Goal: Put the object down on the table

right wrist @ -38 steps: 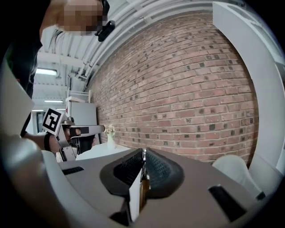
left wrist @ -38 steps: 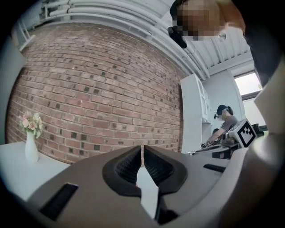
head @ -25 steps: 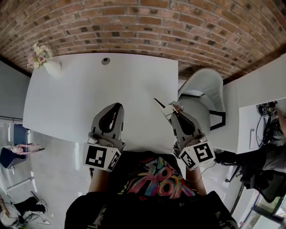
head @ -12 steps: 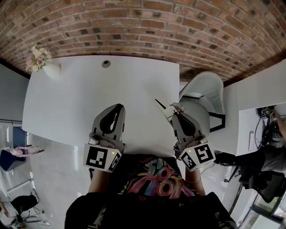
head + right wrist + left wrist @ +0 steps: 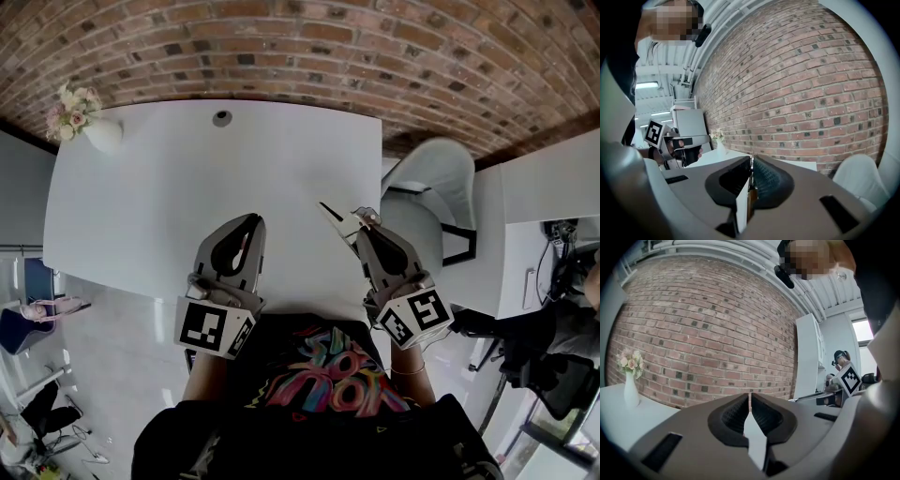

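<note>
My right gripper hovers above the right edge of the white table, shut on a thin object whose white pointed end sticks out to the left. In the right gripper view a narrow brownish sliver of the object is pinched between the jaws of the right gripper. My left gripper is over the table's near middle; its jaws are together with nothing in them, as the left gripper view confirms.
A white vase of flowers stands at the table's far left corner, and a round cable hole is near the far edge. A white chair sits right of the table, beside another white desk. A brick wall is ahead.
The right gripper and the object in it have edged slightly left and forward over the table. The left gripper has hardly moved.
</note>
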Motion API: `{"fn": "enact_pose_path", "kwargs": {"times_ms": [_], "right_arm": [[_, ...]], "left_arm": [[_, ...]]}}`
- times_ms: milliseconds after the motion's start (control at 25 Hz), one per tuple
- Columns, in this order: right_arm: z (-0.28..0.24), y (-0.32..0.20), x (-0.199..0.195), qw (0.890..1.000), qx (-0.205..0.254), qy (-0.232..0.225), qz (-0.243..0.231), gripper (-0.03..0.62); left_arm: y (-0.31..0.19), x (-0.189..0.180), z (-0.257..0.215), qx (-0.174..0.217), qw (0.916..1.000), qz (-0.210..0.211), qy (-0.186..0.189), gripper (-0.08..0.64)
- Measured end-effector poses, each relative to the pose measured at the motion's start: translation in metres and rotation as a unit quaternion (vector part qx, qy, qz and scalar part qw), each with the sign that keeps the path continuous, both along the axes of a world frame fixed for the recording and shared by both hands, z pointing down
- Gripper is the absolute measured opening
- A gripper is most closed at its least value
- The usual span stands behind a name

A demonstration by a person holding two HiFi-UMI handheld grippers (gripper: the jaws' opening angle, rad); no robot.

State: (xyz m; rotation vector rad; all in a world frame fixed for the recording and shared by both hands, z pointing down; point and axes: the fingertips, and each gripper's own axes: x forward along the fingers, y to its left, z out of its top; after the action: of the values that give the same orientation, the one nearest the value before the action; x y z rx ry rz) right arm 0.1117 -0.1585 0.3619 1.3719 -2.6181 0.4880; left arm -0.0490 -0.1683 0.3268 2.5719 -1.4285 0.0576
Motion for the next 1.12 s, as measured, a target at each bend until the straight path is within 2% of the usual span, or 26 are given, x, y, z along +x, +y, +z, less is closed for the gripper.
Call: {"fn": "enact_pose_path", "kwargs": {"times_ms": [600, 1120], "right_arm": [[0.084, 0.007, -0.019, 0.996, -0.082, 0.017, -0.036, 0.04], [0.165, 0.016, -0.021, 0.987, -0.158, 0.008, -0.032, 0.04]], "left_arm": [[0.012, 0.002, 0.055, -0.058, 0.9983, 0.007, -0.006, 0.037], [0.017, 0.019, 0.088, -0.084, 0.9961, 0.025, -0.009, 0.037]]}}
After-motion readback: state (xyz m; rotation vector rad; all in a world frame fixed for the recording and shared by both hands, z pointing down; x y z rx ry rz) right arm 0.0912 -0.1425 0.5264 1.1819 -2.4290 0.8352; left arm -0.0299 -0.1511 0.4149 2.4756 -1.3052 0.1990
